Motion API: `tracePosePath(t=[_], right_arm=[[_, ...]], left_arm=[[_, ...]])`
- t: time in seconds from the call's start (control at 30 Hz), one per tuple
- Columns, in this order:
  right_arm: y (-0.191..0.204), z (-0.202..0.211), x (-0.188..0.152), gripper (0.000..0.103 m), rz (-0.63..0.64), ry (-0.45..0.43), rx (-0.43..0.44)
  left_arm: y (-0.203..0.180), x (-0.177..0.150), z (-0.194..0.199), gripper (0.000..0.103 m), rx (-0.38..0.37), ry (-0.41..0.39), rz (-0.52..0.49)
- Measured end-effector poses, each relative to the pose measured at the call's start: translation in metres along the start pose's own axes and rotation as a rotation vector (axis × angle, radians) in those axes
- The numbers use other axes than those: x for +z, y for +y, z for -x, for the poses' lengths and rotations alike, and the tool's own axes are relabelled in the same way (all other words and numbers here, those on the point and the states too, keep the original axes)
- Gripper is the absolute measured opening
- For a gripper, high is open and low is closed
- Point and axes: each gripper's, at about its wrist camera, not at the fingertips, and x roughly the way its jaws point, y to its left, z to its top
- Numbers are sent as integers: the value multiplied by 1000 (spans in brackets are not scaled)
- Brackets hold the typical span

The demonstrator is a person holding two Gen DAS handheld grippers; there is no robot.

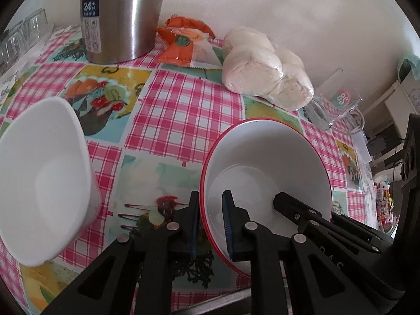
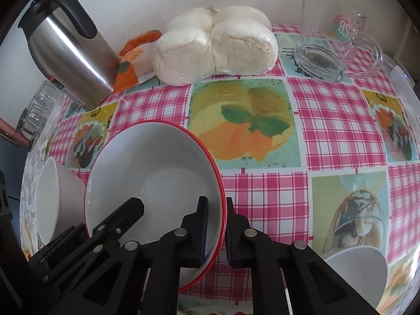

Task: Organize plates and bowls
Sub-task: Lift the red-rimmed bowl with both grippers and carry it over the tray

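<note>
— Scanning left to right: how far along are you?

— Barely begun, by my judgement. Your plain white bowl [image 1: 44,181] sits apart on the tabletop [image 1: 168,120], unstacked. The red-rimmed bowl [image 1: 265,183] is tipped, mouth toward you and somewhat upward (round, so no long axis). Another white bowl [image 2: 359,275] waits at the far right.

— And your grip?

— Your left gripper [image 1: 210,225] straddles its left rim, your right gripper [image 2: 216,232] its right rim; whether either presses the wall, I cannot tell.

Soft daylight, weak shadows, strong fisheye edge warping.
</note>
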Motion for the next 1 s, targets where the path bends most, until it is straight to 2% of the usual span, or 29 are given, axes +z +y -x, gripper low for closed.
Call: tracePosePath(t=[0.2,0.5,0.6,0.73,1.0], right_arm=[[-2,17,0,13,-9,-51,10],[5,72,-7,13,-22,-195,34],[3,90,-14,13,-51,-231,51],[-2,115,-29,13,-92,-279,79],[-9,162,-64,13,-164,-367,138]], left_arm=[[-6,4,16,17,-21,-36,-13],[-30,8,70,17,-23,-143,-79],[-37,5,87,17,-23,-162,-107],[-55,-4,116,17,8,-196,-197],[-71,-26,161,17,-16,-232,-273]])
